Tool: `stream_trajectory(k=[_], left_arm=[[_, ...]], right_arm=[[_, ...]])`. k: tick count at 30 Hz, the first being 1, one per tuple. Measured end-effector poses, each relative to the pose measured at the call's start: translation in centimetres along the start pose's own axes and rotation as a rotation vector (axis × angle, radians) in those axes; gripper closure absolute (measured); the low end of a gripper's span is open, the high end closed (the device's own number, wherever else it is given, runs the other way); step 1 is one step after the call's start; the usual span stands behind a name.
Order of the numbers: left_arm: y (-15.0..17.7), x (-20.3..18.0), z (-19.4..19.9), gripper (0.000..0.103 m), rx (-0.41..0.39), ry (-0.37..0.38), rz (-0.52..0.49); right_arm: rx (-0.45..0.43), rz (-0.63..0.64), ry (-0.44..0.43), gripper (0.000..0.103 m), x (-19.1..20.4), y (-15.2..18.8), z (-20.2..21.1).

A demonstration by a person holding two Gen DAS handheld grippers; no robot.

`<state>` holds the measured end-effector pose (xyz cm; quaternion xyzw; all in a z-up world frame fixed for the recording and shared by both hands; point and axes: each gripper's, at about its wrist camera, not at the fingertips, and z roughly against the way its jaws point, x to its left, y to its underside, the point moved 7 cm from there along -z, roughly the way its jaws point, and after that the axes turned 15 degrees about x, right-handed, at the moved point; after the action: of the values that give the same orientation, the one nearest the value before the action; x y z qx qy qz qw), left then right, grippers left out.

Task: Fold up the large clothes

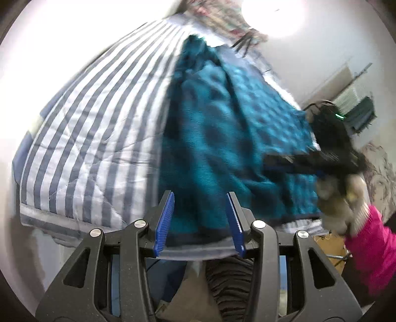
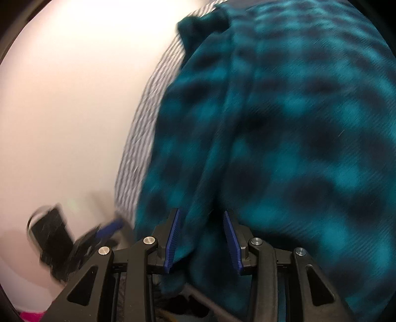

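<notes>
A large teal and dark-blue checked garment (image 1: 217,138) lies bunched lengthwise on a bed with a blue-and-white striped cover (image 1: 99,128). My left gripper (image 1: 199,198) is open above the garment's near hem, nothing between its blue pads. In the right wrist view the garment (image 2: 284,123) fills the frame, blurred. My right gripper (image 2: 201,214) is open, with folds of the cloth hanging between and just past its pads. The right gripper also shows in the left wrist view (image 1: 279,161), at the garment's right edge, held by a hand in a pink sleeve. The left gripper also shows, blurred, in the right wrist view (image 2: 109,228).
A flowered pillow (image 1: 222,22) lies at the head of the bed. A white wall (image 2: 74,111) runs along the bed's left side. Shelves and a dark bin (image 1: 358,111) stand by the far right wall. The bed's near edge (image 1: 61,223) is below my left gripper.
</notes>
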<state>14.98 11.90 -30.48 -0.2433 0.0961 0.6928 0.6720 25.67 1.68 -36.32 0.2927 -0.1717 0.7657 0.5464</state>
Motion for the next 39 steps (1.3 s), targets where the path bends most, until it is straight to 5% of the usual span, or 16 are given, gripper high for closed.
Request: stream_trajectory(k=[5, 7, 9, 12, 17, 23, 26, 29, 30, 31, 33, 35, 39], left_arm=[[-0.8, -0.4, -3.0, 0.074, 0.067, 0.030, -0.016], [-0.8, -1.0, -3.9, 0.099, 0.089, 0.036, -0.021], [-1.1, -1.5, -4.2, 0.102, 0.084, 0.032, -0.027], [-1.1, -2.3, -2.2, 0.103, 0.021, 0.019, -0.026], [-0.6, -2.6, 3.5, 0.103, -0.123, -0.048, -0.048], [1.0, 1.0, -1.9, 0.103, 0.021, -0.110, 0.018], [1.1, 0.7, -1.8, 0.103, 0.009, -0.076, 0.026], [0.6, 1.4, -0.3, 0.080, -0.044, -0.053, 0.048], [0.8, 1.9, 0.4, 0.061, -0.061, -0.051, 0.058], [0.7, 2.2, 0.5, 0.053, -0.071, -0.044, 0.069], [0.6, 2.9, 0.3, 0.053, -0.049, -0.024, 0.083], [0.7, 3.2, -0.4, 0.053, -0.025, -0.016, 0.088], [0.2, 3.0, -2.1, 0.053, 0.017, 0.034, 0.120]], right_arm=[[0.063, 0.029, 0.040, 0.072, 0.9, 1.8, -1.4], [0.073, 0.012, 0.038, 0.078, 0.5, 1.9, -2.0], [0.075, -0.006, 0.013, 0.089, 0.3, 1.7, -2.1], [0.064, -0.008, -0.037, 0.101, 0.9, 1.8, -1.2], [-0.030, 0.061, -0.163, 0.102, 4.1, 1.9, 1.9], [0.067, 0.062, 0.035, 0.103, 2.7, 1.7, -3.3], [0.065, 0.073, 0.074, 0.103, 2.8, 1.6, -3.6], [0.048, 0.115, 0.127, 0.102, 3.7, 1.8, -1.8], [0.045, 0.133, 0.153, 0.098, 4.3, 1.9, -1.2], [0.047, 0.148, 0.188, 0.095, 4.5, 2.1, -0.6], [0.028, 0.167, 0.284, 0.076, 4.9, 2.2, 0.4], [-0.027, 0.183, 0.351, 0.076, 5.3, 1.8, 1.7], [-0.111, 0.224, 0.314, 0.076, 6.8, 0.0, 3.6]])
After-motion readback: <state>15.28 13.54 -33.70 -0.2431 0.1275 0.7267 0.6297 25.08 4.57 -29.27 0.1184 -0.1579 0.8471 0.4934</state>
